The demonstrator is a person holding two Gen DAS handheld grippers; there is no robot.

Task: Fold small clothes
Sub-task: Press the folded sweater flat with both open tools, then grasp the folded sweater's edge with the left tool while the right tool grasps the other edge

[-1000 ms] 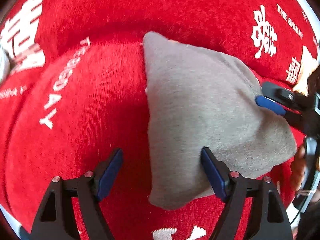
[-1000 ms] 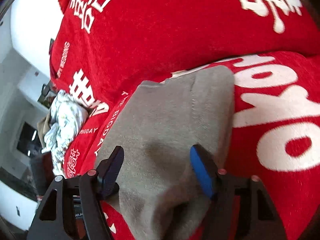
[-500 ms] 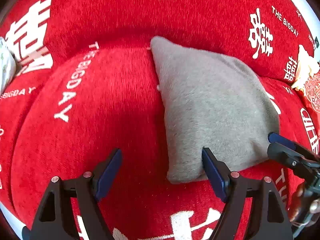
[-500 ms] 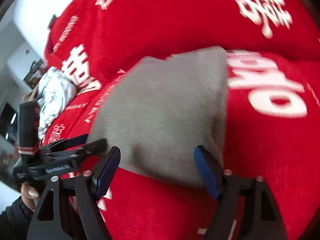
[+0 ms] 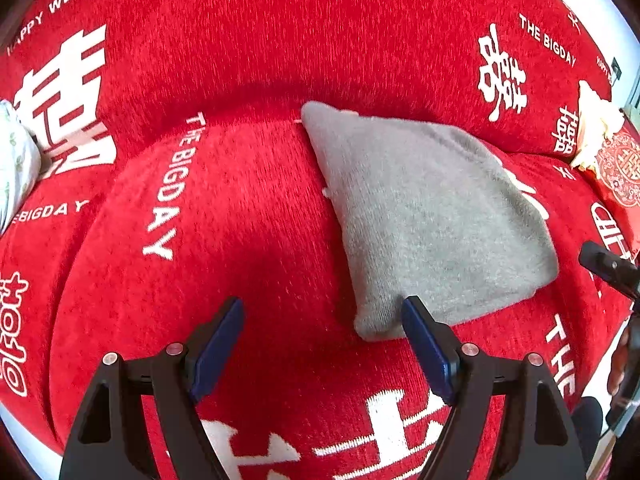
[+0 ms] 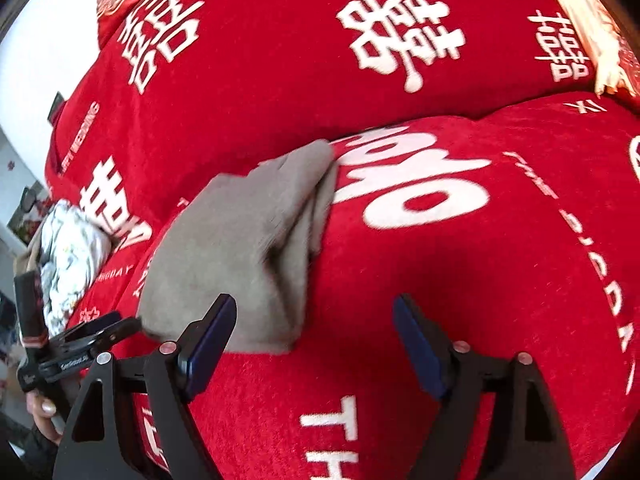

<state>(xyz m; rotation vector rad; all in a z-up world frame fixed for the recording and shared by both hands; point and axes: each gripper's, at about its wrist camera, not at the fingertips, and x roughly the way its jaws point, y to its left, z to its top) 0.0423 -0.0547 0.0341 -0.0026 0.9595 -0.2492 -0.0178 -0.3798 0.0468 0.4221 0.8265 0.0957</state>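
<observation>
One folded grey garment (image 5: 432,220) lies on the red sofa cover (image 5: 248,208), on the seat cushion just in front of the backrest, and neither of your tongs is touching it. Your left tongs (image 5: 322,344) stand wide with nothing between the blue pads; the right pad sits just in front of the garment's near corner. Your right tongs (image 6: 312,344) are opening, with only red cover between the pads, and the garment lies to the left of them and farther off (its right edge shows stacked layers). The writing woven in white on the cover reads "THE BIGDAY" (image 5: 172,188) beside the garment on the left and again on the backrest at far right, with "HAPPY WEDDING" (image 5: 64,4) at the far left top. Large white double-happiness characters (image 5: 502,74) dot the backrest. A pale floral cloth (image 6: 68,252) lies at the sofa's far left end.
</observation>
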